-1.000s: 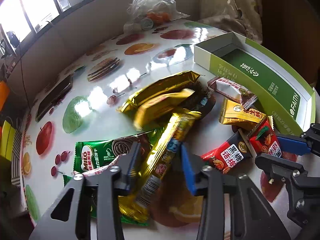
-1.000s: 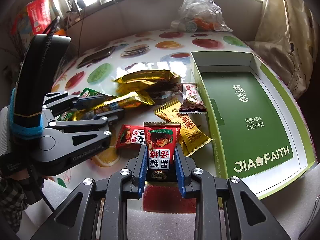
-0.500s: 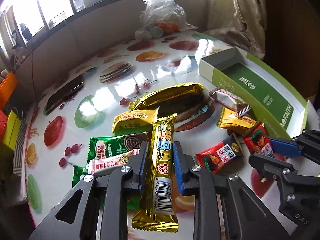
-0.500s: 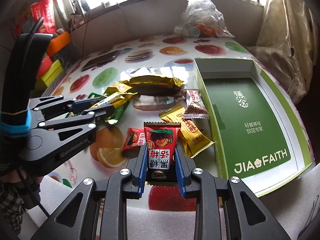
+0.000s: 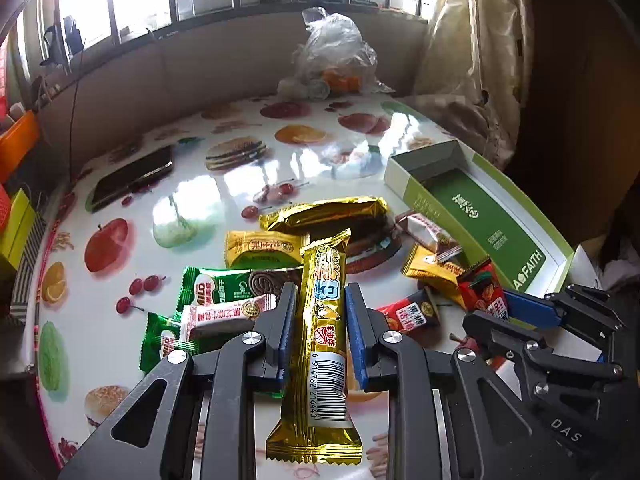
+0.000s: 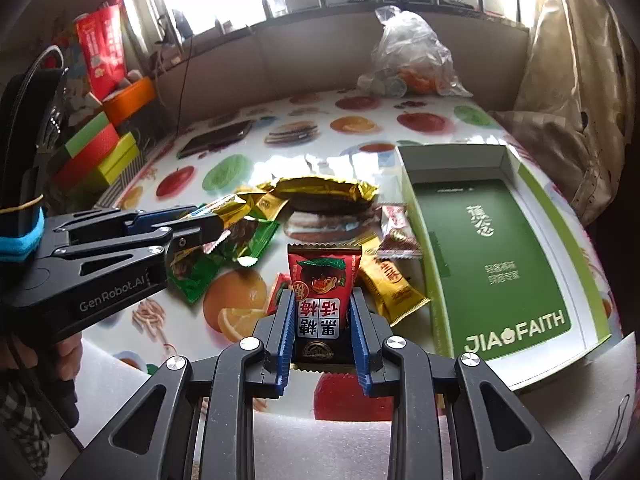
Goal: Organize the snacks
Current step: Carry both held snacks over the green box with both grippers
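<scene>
My left gripper (image 5: 318, 300) is shut on a long gold snack bar (image 5: 322, 344) and holds it above the table. My right gripper (image 6: 322, 308) is shut on a red plum-candy packet (image 6: 322, 300), also lifted. The right gripper shows at the right of the left wrist view (image 5: 516, 312), the left gripper at the left of the right wrist view (image 6: 200, 220). An open green box (image 6: 492, 264) lies on the right, empty inside. Loose snacks lie in a pile on the table: a big gold pack (image 5: 328, 212), green Milo packs (image 5: 224, 284), yellow candies (image 6: 388, 284).
The round table (image 5: 180, 216) has a fruit-print cover. A black phone (image 5: 132, 178) lies at the back left. A clear plastic bag (image 5: 336, 60) sits at the far edge by the wall. Coloured boxes (image 6: 100, 152) stand off the table's left side.
My left gripper closed on the gold bar and lifted it off the pile. My right gripper rose with the red packet held. Both views now look from higher up.
</scene>
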Action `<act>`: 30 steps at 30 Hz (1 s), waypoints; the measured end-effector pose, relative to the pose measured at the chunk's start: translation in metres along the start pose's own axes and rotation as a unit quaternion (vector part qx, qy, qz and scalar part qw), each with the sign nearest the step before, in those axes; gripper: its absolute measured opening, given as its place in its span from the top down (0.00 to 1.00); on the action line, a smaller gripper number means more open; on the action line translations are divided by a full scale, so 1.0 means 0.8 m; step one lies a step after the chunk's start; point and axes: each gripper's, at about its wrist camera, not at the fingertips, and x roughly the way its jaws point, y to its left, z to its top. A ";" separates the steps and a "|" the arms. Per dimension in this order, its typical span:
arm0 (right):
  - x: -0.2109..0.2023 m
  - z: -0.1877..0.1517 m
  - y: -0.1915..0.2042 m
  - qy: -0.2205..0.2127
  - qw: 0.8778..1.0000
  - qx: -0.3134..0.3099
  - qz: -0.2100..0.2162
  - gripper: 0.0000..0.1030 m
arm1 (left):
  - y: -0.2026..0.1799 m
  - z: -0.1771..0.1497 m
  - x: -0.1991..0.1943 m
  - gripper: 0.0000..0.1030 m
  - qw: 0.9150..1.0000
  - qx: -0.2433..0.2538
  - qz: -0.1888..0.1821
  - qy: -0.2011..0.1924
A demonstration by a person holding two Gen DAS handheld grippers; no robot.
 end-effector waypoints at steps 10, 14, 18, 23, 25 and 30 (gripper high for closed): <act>-0.030 0.018 -0.034 -0.024 0.999 0.022 -0.026 0.76 | -0.039 0.022 -0.008 0.76 0.999 0.003 -0.032 -0.018; -0.040 0.024 -0.057 -0.028 0.998 0.034 -0.043 0.76 | -0.063 0.032 -0.002 0.76 0.999 0.009 -0.042 -0.021; -0.044 0.026 -0.077 -0.027 0.997 0.038 -0.059 0.76 | -0.086 0.040 0.007 0.76 0.998 0.012 -0.060 -0.019; -0.047 0.026 -0.107 -0.025 0.995 0.051 -0.078 0.76 | -0.117 0.056 0.022 0.76 0.997 0.014 -0.081 -0.016; -0.048 0.025 -0.119 -0.023 0.994 0.057 -0.086 0.76 | -0.126 0.062 0.029 0.76 0.996 0.014 -0.087 -0.014; -0.043 0.024 -0.152 -0.017 0.991 0.073 -0.106 0.76 | -0.150 0.077 0.051 0.76 0.995 0.006 -0.099 -0.003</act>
